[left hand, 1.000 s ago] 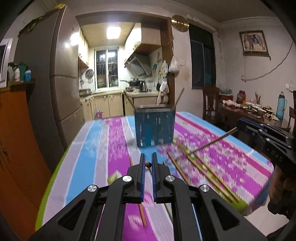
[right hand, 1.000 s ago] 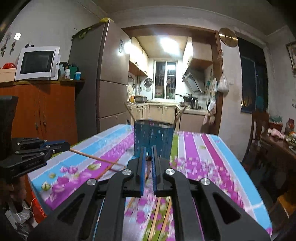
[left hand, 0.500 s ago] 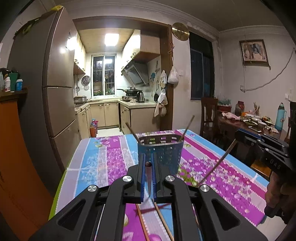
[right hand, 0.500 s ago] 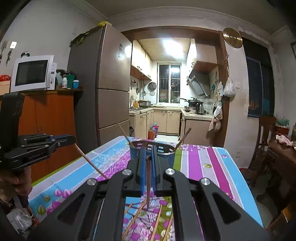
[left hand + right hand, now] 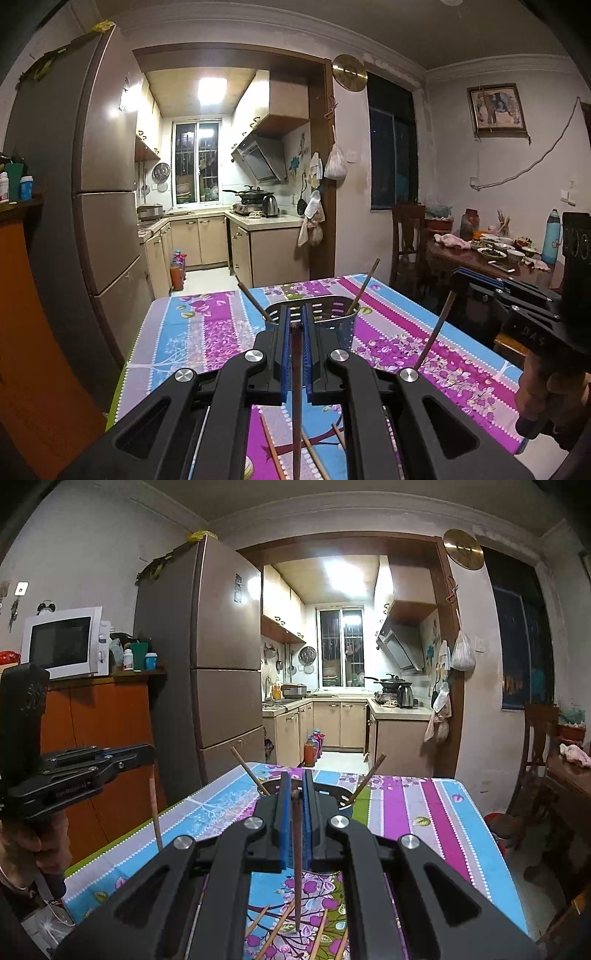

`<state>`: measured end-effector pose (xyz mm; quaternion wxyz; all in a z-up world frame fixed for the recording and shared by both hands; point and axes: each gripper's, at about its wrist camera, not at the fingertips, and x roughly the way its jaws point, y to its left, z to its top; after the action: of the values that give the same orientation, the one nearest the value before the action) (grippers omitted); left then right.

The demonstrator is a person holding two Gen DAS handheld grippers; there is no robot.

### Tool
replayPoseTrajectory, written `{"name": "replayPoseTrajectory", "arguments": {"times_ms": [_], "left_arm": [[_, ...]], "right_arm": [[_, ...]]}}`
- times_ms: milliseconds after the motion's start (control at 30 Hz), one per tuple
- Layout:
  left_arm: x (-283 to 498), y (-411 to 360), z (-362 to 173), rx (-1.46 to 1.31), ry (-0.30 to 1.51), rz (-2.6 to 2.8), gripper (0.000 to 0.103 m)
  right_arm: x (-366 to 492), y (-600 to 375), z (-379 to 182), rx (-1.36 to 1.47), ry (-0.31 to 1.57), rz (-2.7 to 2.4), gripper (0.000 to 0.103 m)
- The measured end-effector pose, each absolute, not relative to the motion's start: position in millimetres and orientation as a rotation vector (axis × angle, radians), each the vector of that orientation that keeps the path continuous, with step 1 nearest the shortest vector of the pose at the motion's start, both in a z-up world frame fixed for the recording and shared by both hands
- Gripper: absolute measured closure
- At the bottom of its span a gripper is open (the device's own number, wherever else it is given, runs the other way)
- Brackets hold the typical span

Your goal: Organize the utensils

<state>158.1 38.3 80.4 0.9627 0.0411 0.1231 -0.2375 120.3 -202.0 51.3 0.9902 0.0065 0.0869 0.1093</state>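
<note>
Both grippers hover above the table, each shut on one brown chopstick that hangs down from its blue pads. My left gripper [image 5: 294,317] holds the left chopstick [image 5: 295,387]; it also shows as the left gripper [image 5: 152,752] with its stick [image 5: 156,812]. My right gripper [image 5: 295,786] pinches the right chopstick [image 5: 297,856]; in the left wrist view the right gripper [image 5: 456,276] carries its stick [image 5: 434,332] at a slant. The perforated metal holder [image 5: 338,323] [image 5: 345,794] stands just beyond the fingers, two chopsticks [image 5: 364,284] leaning in it.
Loose chopsticks [image 5: 275,928] lie on the striped floral tablecloth [image 5: 406,332] under the grippers. A fridge [image 5: 221,664] and an orange cabinet [image 5: 103,720] with a microwave stand to the left. A wooden chair [image 5: 406,240] and a dining table [image 5: 491,258] with dishes stand on the right.
Both grippers have risen above the table with their chopsticks. The sticks swung from slanted to hanging almost straight down, and the holder's open top has come into view.
</note>
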Motion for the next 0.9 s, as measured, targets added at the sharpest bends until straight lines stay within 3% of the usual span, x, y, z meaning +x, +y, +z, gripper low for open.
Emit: {"name": "replayPoseTrajectory", "arguments": {"times_ms": [567, 900], "left_arm": [[168, 30, 113, 0.015, 0.233, -0.542, 0.095], [224, 5, 191, -0.025, 0.080, -0.521, 0.095]], "right_arm": [[118, -198, 88, 0.008, 0.134, 0.257, 0.098], [165, -198, 154, 0.012, 0.005, 0.218, 0.098]]}}
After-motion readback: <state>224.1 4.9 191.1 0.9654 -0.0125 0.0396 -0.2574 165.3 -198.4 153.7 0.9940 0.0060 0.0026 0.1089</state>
